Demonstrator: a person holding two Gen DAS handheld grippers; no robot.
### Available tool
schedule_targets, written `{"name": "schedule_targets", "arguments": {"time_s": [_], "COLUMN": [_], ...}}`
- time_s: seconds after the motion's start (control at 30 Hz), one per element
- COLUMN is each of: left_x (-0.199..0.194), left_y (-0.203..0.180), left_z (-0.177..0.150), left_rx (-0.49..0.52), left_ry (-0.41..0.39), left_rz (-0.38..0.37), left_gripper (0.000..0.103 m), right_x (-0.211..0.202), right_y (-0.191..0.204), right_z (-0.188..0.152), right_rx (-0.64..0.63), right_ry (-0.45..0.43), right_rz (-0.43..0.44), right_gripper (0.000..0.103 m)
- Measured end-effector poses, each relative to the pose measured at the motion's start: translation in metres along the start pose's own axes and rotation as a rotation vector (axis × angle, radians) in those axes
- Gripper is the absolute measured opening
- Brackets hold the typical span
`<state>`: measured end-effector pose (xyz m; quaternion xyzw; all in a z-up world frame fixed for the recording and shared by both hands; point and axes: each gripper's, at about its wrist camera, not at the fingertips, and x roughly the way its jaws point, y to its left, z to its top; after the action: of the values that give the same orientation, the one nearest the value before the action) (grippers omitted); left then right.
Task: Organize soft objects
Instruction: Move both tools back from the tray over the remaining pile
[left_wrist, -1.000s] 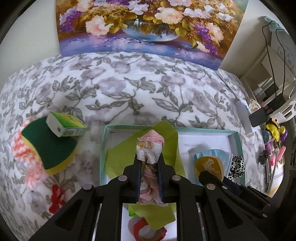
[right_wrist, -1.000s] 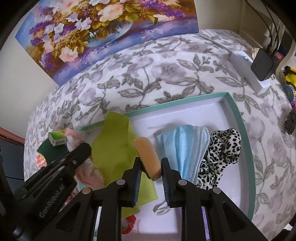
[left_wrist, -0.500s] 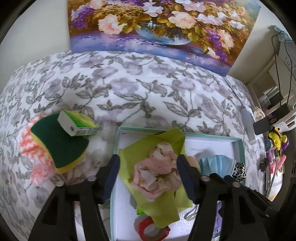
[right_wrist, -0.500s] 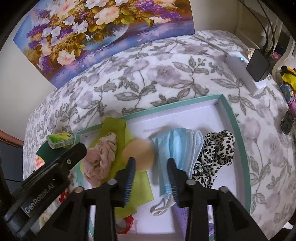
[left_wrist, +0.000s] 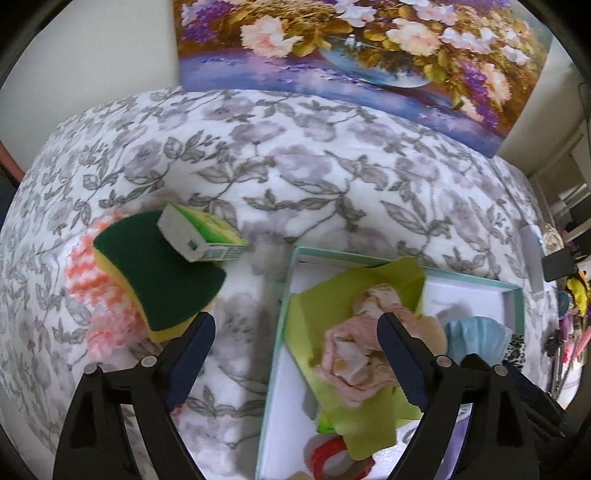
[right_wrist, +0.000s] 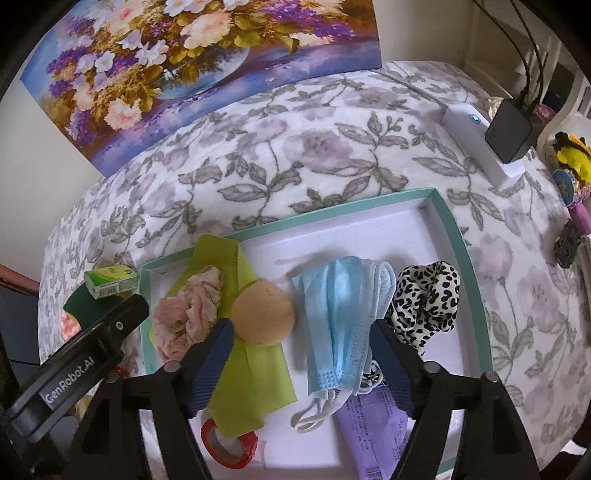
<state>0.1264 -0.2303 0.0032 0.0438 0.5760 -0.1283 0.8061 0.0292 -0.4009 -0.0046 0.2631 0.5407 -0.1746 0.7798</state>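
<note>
A teal-rimmed tray (right_wrist: 456, 236) (left_wrist: 280, 317) holds a lime green cloth (right_wrist: 255, 365) (left_wrist: 332, 299), a crumpled pink floral cloth (right_wrist: 188, 314) (left_wrist: 354, 354), a round tan sponge puff (right_wrist: 264, 314), a blue face mask (right_wrist: 340, 314) and a leopard scrunchie (right_wrist: 428, 299). My left gripper (left_wrist: 295, 332) is open and empty over the tray's left rim. My right gripper (right_wrist: 301, 338) is open and empty, above the puff and mask. A green-and-yellow sponge (left_wrist: 155, 273) lies left of the tray on the floral bedspread.
A small green box (left_wrist: 201, 236) (right_wrist: 110, 280) rests on the sponge, over a pink-and-white knit item (left_wrist: 99, 295). A red tape roll (right_wrist: 229, 445) and a purple packet (right_wrist: 373, 424) lie in the tray's near part. A white power strip with black charger (right_wrist: 495, 144) sits far right.
Both grippers opened: the left let go of the pink floral cloth, the right let go of the tan puff. Both items now lie in the tray. The left gripper moved left.
</note>
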Motion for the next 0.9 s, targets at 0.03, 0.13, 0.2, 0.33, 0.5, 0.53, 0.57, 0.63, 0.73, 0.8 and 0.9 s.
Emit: {"name": "schedule_targets", "arguments": {"time_s": [0.03,0.13,0.2,0.33,0.5,0.53,0.57,0.63,0.73,0.8,0.9], "left_x": [0.001,0.003,0.003,0.003,0.002,0.002,0.002,0.002,0.0,-0.002,-0.007], "left_y": [0.001,0.005,0.007,0.012,0.016,0.017,0.018,0.019,0.021,0.021,0.026], "left_z": [0.0,0.0,0.001,0.002,0.003,0.003,0.003,0.003,0.004,0.005,0.006], "left_rx": [-0.003,-0.013,-0.018,-0.029,-0.048,-0.05,-0.052,-0.06,-0.076,-0.077,-0.094], "left_ry": [0.0,-0.001,-0.006,-0.014,-0.025,-0.027,-0.027,-0.029,-0.045,-0.061,-0.08], "left_rz": [0.007,0.027,0.042,0.06,0.059,0.061,0.063,0.06,0.046,0.047,0.034], "left_gripper": [0.09,0.091,0.092,0.102,0.102,0.102,0.102,0.102,0.102,0.102,0.102], "right_x": [0.0,0.001,0.001,0.001,0.003,0.003,0.003,0.003,0.004,0.004,0.002], "right_y": [-0.001,-0.002,-0.003,-0.002,-0.004,-0.004,-0.003,-0.003,-0.003,-0.001,0.002], "right_z": [0.0,0.0,0.0,0.0,0.0,0.0,0.0,0.0,0.0,0.0,0.0], "right_rx": [0.003,0.001,0.001,0.001,0.007,0.006,0.005,0.003,0.003,-0.001,-0.005], "right_ry": [0.0,-0.001,-0.001,-0.006,-0.001,-0.001,-0.001,-0.001,-0.001,0.0,-0.002], "right_rz": [-0.003,-0.011,-0.013,-0.03,-0.033,-0.034,-0.035,-0.036,-0.035,-0.036,-0.033], "right_gripper": [0.08,0.083,0.096,0.103,0.103,0.103,0.103,0.103,0.103,0.103,0.103]}}
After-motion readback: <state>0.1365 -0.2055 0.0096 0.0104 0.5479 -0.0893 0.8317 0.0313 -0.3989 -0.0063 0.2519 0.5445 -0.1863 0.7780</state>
